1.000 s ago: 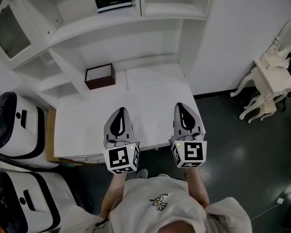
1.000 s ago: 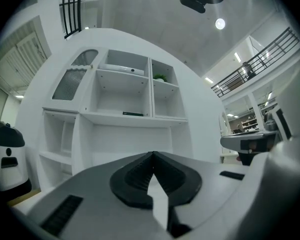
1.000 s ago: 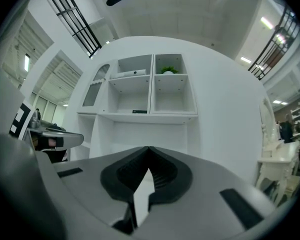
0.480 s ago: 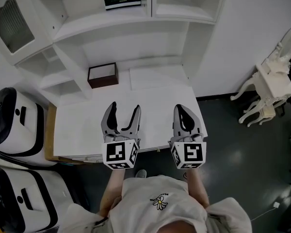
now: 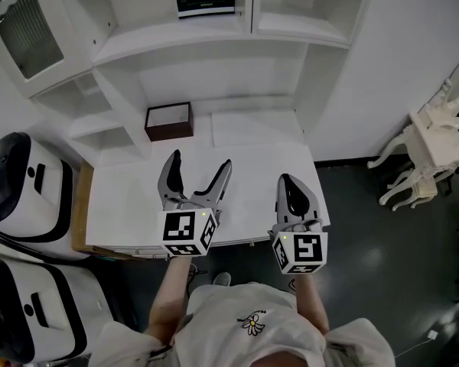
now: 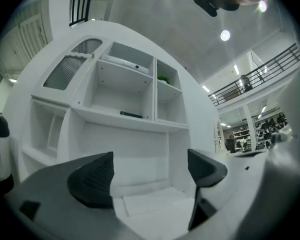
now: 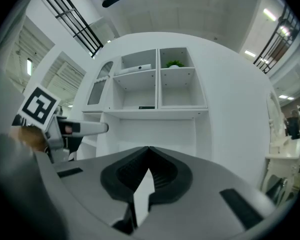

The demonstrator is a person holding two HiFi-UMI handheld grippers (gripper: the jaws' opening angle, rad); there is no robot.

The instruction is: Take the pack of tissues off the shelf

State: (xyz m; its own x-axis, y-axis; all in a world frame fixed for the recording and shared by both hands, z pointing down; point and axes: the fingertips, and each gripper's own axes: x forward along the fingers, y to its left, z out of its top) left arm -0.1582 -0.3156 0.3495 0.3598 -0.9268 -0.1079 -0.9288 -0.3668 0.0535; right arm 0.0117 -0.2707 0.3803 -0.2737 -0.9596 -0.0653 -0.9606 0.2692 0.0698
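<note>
One white shelf unit (image 5: 214, 44) took up the far side of the scene, with a white desk top (image 5: 130, 197) below it. We found the left gripper (image 5: 200, 164) over that desk top, its jaws opening and already standing wide, with nothing between them. The right gripper (image 5: 290, 182) hung just beside it, jaws together and empty. A brown box (image 5: 169, 121) sat at the back of the desk top. The pack of tissues (image 5: 205, 1), dark and flat, lay on an upper shelf left of the divider, well apart from both grippers. We judged it light and soft, with a wrapper likely slick and easy to crumple. We would take hold across its narrow width near mid-length, pads well onto the body, since a grip at one end could let it sag or slip
</note>
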